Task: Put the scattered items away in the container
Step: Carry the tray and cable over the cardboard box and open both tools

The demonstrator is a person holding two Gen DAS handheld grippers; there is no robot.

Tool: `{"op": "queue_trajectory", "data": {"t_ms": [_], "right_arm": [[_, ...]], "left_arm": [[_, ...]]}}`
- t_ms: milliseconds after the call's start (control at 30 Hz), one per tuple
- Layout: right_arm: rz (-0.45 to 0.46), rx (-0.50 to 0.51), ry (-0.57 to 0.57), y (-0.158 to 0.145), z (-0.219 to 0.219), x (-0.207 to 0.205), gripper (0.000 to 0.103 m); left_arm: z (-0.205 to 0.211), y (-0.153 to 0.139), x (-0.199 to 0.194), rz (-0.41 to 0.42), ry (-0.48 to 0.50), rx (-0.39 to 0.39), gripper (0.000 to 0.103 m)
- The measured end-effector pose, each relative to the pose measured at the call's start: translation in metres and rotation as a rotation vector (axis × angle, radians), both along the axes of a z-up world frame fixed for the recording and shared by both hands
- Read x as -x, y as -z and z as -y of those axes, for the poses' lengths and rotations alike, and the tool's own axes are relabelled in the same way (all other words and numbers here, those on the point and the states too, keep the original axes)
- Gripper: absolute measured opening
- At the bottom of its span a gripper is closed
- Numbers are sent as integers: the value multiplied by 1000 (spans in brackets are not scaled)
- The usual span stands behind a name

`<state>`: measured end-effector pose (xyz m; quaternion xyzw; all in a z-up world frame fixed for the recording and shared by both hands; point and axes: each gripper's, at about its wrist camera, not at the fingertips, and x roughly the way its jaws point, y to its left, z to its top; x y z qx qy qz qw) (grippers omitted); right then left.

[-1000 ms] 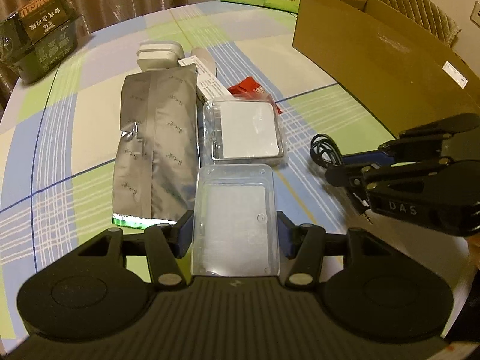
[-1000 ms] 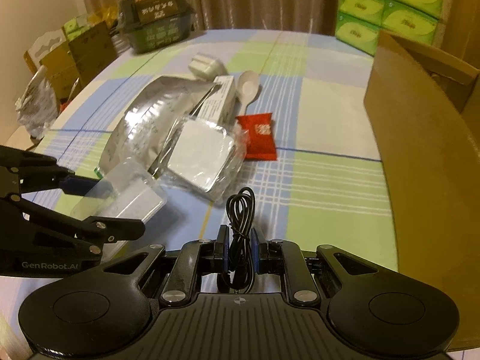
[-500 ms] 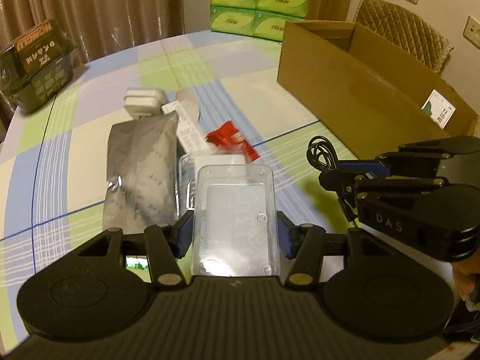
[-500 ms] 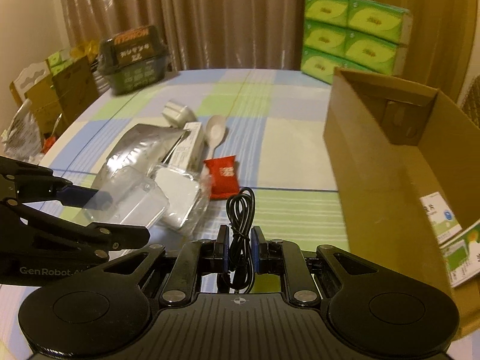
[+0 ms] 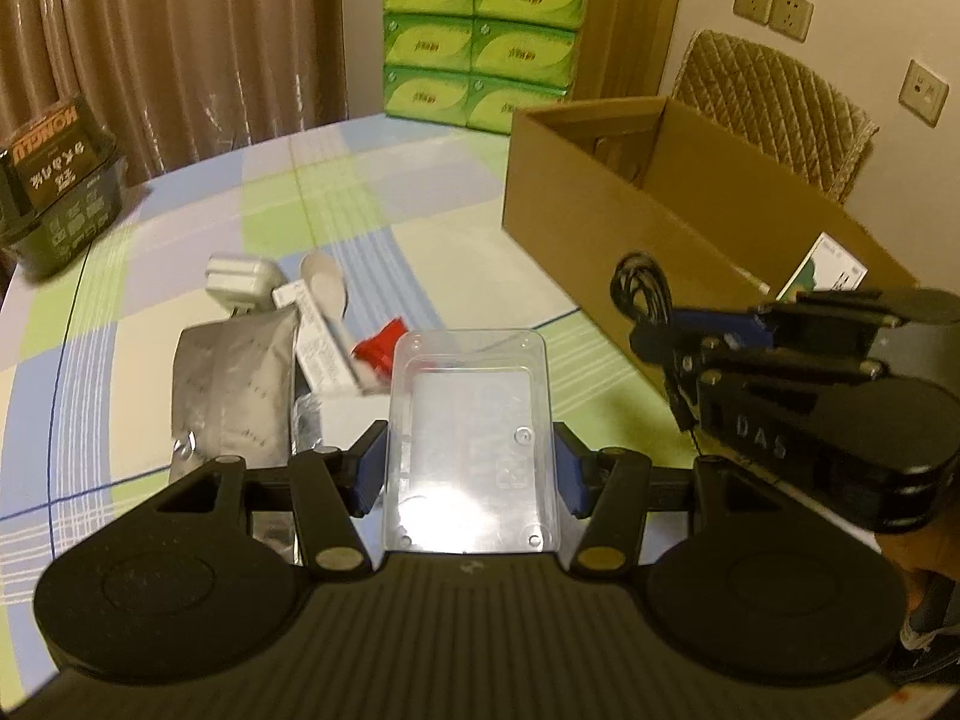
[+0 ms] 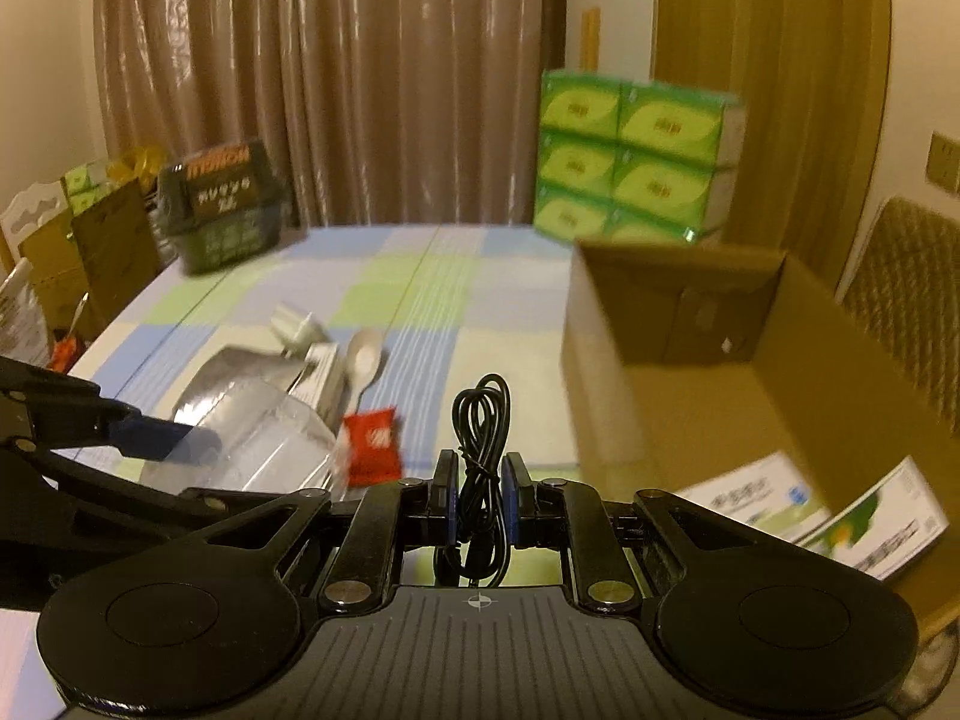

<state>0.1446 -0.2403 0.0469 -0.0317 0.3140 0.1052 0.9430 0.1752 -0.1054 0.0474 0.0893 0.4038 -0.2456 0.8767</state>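
My left gripper [image 5: 469, 468] is shut on a clear plastic box [image 5: 471, 438] and holds it above the table. My right gripper [image 6: 480, 507] is shut on a coiled black cable [image 6: 480, 420], also lifted; gripper and cable show in the left wrist view [image 5: 645, 288]. The open cardboard box [image 6: 690, 408] stands on the right, with printed cartons [image 6: 840, 522] inside. On the table lie a silver foil bag [image 5: 234, 384], a white charger [image 5: 237, 282], a white spoon [image 5: 327, 291], a white carton [image 5: 315, 348] and a red packet [image 5: 378, 348].
A checked cloth covers the round table [image 5: 420, 228]. A dark green basket [image 5: 54, 180] sits at the far left edge. Green tissue packs [image 5: 480, 42] are stacked behind the table. A padded chair [image 5: 774, 102] stands behind the cardboard box. Curtains hang at the back.
Both grippers have risen from the table with the clear box and the cable. The views have tilted up, and the cardboard box interior now shows.
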Motion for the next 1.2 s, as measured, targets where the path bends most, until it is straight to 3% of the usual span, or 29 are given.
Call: {"op": "queue_trajectory", "data": {"t_ms": [333,467,867,1000,1200], "right_arm": [[91,14,63,-37,41,2,11],[102,27,103,-43,66,5,11],[104,45,210,-49,133,21,11],[84,10,251,-49,154,24,11],[70,-4,290,-46,173,30,11]], "left_arm": [[29,-23,-3,49,-53,94,51],[51,-31,-2,69,-33,124,51],[121,-31,6,49,42,186,51],[135,-31,10,49,57,213,51],[145,-30,10,32,93,295,51]]}}
